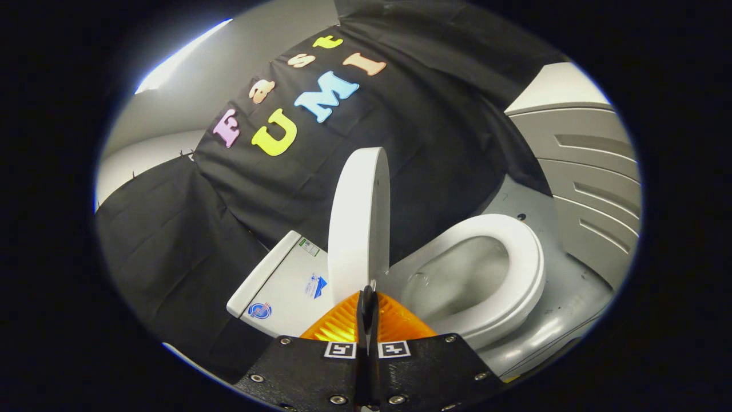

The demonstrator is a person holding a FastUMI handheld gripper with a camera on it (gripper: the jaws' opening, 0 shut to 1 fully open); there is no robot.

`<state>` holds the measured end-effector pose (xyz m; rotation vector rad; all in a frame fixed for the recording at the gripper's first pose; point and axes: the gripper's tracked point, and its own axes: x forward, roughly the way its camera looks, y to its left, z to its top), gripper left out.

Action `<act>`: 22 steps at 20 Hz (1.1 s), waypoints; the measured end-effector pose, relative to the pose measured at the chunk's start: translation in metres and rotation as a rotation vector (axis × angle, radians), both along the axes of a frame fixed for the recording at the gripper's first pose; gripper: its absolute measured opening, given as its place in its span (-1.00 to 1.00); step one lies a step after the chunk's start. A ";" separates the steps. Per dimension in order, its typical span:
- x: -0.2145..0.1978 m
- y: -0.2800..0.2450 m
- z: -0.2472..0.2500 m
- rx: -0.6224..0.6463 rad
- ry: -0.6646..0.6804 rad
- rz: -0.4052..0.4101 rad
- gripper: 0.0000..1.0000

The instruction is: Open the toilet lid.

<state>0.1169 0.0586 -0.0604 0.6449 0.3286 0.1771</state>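
The white toilet lid point(360, 223) stands raised, seen almost edge-on, between the tank point(280, 286) and the open seat ring point(517, 257). The bowl point(463, 274) under the seat is exposed. My gripper point(366, 294) is shut, its two fingers pressed together with nothing between them. Their tips sit right at the lid's near edge; I cannot tell whether they touch it.
The whole scene appears tilted. A white tank lid with stickers lies on the far side of the raised lid. Grey floor point(572, 297) surrounds the toilet base, and a grey ribbed panel point(595, 171) stands beyond the seat. Black cloth hangs behind the toilet.
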 end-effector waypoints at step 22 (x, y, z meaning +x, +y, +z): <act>0.007 0.064 0.040 -0.191 -0.089 0.073 -1.00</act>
